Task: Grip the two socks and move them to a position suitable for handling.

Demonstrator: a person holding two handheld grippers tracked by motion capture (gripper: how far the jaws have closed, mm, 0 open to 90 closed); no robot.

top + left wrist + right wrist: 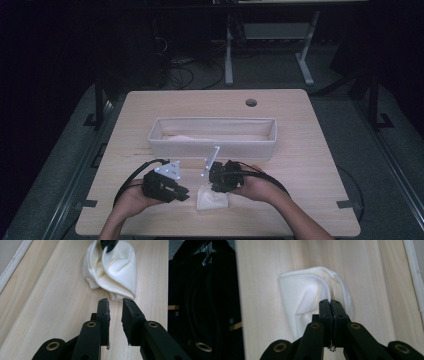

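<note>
A crumpled white cloth [212, 199] lies on the wooden table [300, 165] near its front edge, between my two grippers. My right gripper [214, 189] reaches down onto it from the right with its jaws pressed together on a raised fold of the cloth [304, 297]; in the right gripper view the cloth's hem runs into the closed tips [330, 301]. My left gripper [183, 193] lies low just left of the cloth. Its jaws [115, 301] stand a little apart with nothing between them, pointing at the cloth [112, 270] just ahead, where the right gripper's tips [108, 246] pinch the top.
A long white fabric bin [212, 146] stands across the middle of the table behind both grippers, with pale cloth lying inside. A round cable hole [251, 102] sits at the table's far edge. Black cables trail from both grippers. The floor around is dark.
</note>
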